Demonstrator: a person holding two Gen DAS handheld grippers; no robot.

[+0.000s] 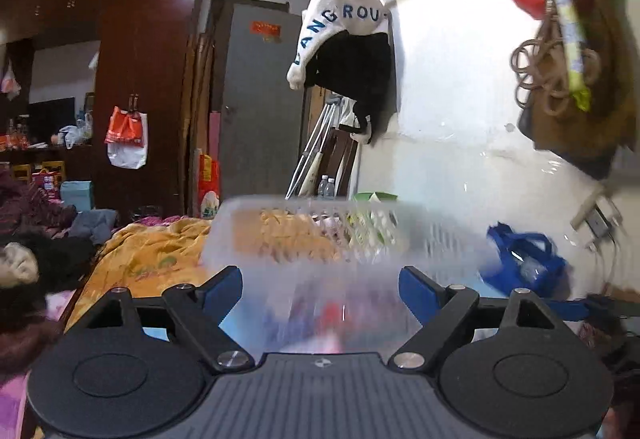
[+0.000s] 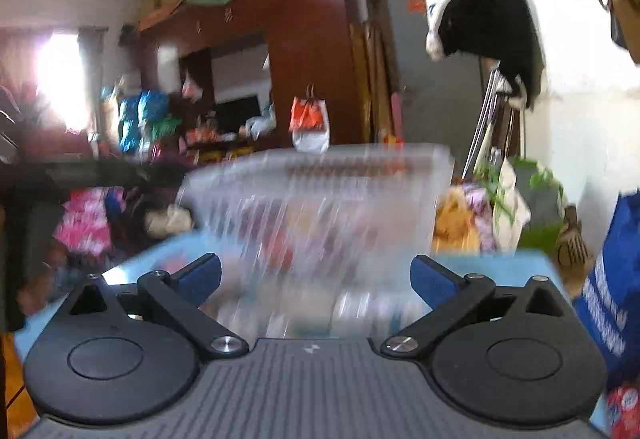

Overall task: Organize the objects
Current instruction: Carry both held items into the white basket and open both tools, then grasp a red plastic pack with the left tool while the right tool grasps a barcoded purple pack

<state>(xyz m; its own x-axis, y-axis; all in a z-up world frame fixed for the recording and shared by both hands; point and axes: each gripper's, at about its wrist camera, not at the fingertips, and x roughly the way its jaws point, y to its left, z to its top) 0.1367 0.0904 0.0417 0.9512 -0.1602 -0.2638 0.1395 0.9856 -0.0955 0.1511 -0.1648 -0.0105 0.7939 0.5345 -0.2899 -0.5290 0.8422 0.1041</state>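
A clear slotted plastic basket [image 1: 340, 239] stands right in front of my left gripper [image 1: 322, 289], blurred by motion. Blurred items lie inside it, one red [image 1: 332, 313]. The left jaws are wide open around the basket's near side, touching nothing I can see. In the right wrist view the same basket [image 2: 320, 199] stands on a light blue surface [image 2: 500, 265] ahead of my right gripper [image 2: 316, 275], which is also wide open and empty. Blurred small items [image 2: 360, 307] lie between its fingers and the basket.
A blue bag [image 1: 524, 263] sits right of the basket and shows at the right edge of the right wrist view [image 2: 612, 291]. An orange quilt [image 1: 152, 259] lies to the left. A white wall [image 1: 460, 119] with hanging clothes is close on the right.
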